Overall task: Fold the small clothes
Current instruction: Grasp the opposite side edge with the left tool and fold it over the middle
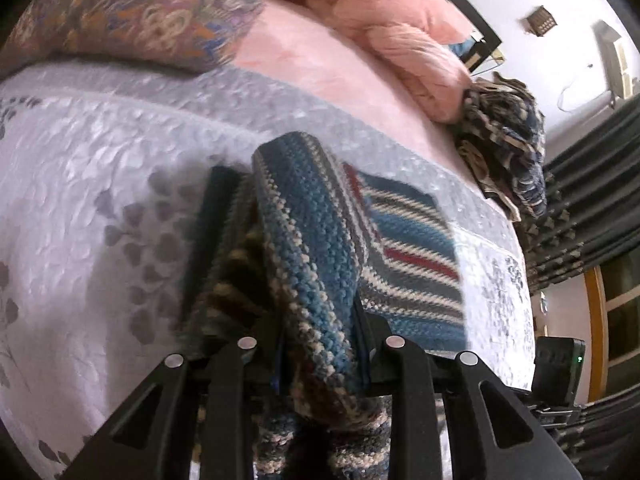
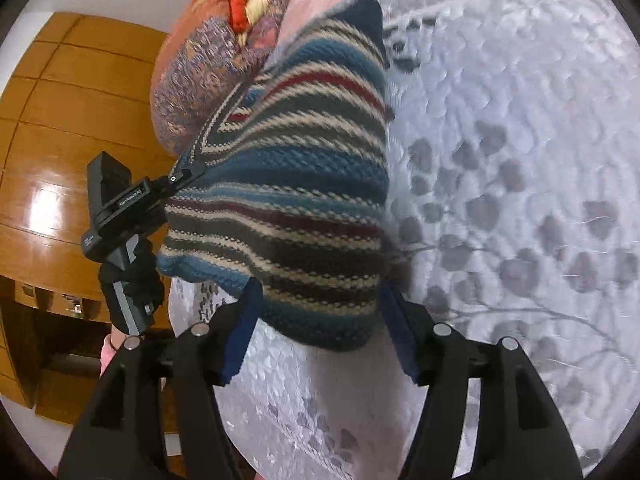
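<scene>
knitted wool in blue, cream, grey and red stripes, a small sweater lifted over a white quilted bedspread printed with grey leaves. seen from the left wrist: left gripper clamped on a thick bunched fold of the knit, cloth packed between the black fingers and hanging down past them. beyond the fold, a flatter panel of the same sweater resting on the bedspread. farther past the sweater, a pink blanket, a paisley pillow, and a dark crumpled knit at the bed's far side.

seen from the right wrist: sweater stretched as a broad striped sheet, blurred, raised off the bedspread. right gripper with blue-padded fingers spread apart on either side of the sweater's lower edge, hem lying between them, contact uncertain, not pinched. left gripper's body visible at the sweater's far corner, against a wooden wardrobe.

likely soft, limp, light and stretchy, no stiffness, sagging wherever unsupported, grippy rather than slippery. best taken at hem corners or a doubled edge, both layers pinched together, to keep the fold line straight.
</scene>
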`<state>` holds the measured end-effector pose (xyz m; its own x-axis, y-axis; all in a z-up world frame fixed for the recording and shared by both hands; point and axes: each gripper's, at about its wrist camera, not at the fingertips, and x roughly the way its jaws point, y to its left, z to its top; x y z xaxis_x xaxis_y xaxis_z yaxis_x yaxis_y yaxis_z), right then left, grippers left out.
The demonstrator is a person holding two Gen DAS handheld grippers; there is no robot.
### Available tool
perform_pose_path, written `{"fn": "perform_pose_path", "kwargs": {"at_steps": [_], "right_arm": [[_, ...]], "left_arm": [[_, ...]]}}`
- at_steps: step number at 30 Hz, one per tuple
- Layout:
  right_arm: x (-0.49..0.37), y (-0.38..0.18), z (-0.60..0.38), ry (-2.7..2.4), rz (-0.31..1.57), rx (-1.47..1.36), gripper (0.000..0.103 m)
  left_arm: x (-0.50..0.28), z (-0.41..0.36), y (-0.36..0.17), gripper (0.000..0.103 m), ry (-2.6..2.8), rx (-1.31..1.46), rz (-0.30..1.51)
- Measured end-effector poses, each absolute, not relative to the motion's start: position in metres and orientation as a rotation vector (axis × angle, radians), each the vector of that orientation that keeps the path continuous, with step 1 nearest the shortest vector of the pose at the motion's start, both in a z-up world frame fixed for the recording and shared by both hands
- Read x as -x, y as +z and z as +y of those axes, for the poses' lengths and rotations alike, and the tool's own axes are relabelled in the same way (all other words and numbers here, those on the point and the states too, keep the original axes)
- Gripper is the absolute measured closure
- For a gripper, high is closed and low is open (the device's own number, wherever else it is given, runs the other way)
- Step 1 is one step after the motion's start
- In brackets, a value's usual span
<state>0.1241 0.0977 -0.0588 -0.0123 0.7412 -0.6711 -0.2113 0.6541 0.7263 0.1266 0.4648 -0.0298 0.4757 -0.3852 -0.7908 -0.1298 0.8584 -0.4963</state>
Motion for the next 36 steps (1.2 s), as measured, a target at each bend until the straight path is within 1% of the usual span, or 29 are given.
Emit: {"fn": "perform_pose_path", "kwargs": {"at_steps": [4,5,6,7,10,12,13,15,16,18,19,22,24,26,30,33,34,36], "right_arm": [[-0.125,-0.075,0.112,0.777,1.429,-0.461,0.043],[-0.125,-0.079,0.114,0.775,1.434,-0.458,0.045],[-0.125,-0.082,0.116,0.774,1.437,-0.458,0.049],[-0.125,-0.085,0.118,0.775,1.443,-0.458,0.05],[-0.126,-0.091,0.123,0.754,1.449,-0.435,0.059],[-0.126,-0.094,0.128,0.738,1.455,-0.418,0.063],[-0.125,-0.096,0.129,0.729,1.461,-0.411,0.063],[-0.125,-0.098,0.131,0.723,1.465,-0.412,0.063],[-0.125,-0.097,0.131,0.722,1.465,-0.41,0.062],[-0.124,-0.091,0.133,0.725,1.461,-0.394,0.058],[-0.123,-0.085,0.134,0.729,1.45,-0.384,0.052],[-0.114,-0.067,0.129,0.756,1.407,-0.386,0.042],[-0.108,-0.059,0.124,0.773,1.391,-0.406,0.04],[-0.104,-0.056,0.121,0.783,1.388,-0.427,0.038],[-0.103,-0.06,0.123,0.762,1.399,-0.409,0.036],[-0.103,-0.071,0.126,0.759,1.428,-0.439,0.036],[-0.104,-0.072,0.13,0.757,1.433,-0.439,0.036],[-0.107,-0.078,0.135,0.751,1.445,-0.434,0.037]], "left_arm": [[-0.127,0.466,-0.058,0.076,-0.186,0.531,1.099],[-0.128,0.466,-0.061,0.076,-0.185,0.525,1.098],[-0.128,0.467,-0.065,0.076,-0.186,0.527,1.095],[-0.128,0.47,-0.069,0.075,-0.19,0.539,1.091],[-0.127,0.474,-0.074,0.075,-0.207,0.561,1.077],[-0.126,0.474,-0.074,0.074,-0.209,0.548,1.077],[-0.125,0.473,-0.074,0.073,-0.207,0.542,1.08],[-0.124,0.473,-0.07,0.067,-0.189,0.528,1.089],[-0.121,0.473,-0.066,0.063,-0.176,0.522,1.093],[-0.111,0.475,-0.054,0.061,-0.151,0.508,1.089],[-0.105,0.475,-0.048,0.058,-0.132,0.485,1.086],[-0.076,0.472,-0.024,0.056,-0.129,0.431,1.057],[-0.057,0.467,-0.012,0.053,-0.132,0.393,1.039],[-0.041,0.457,-0.002,0.048,-0.146,0.355,1.018],[-0.034,0.44,-0.004,0.047,-0.181,0.346,1.032],[-0.04,0.429,-0.019,0.047,-0.156,0.314,1.077],[-0.042,0.427,-0.026,0.049,-0.157,0.323,1.094],[-0.046,0.428,-0.038,0.071,-0.143,0.341,1.123]]}}
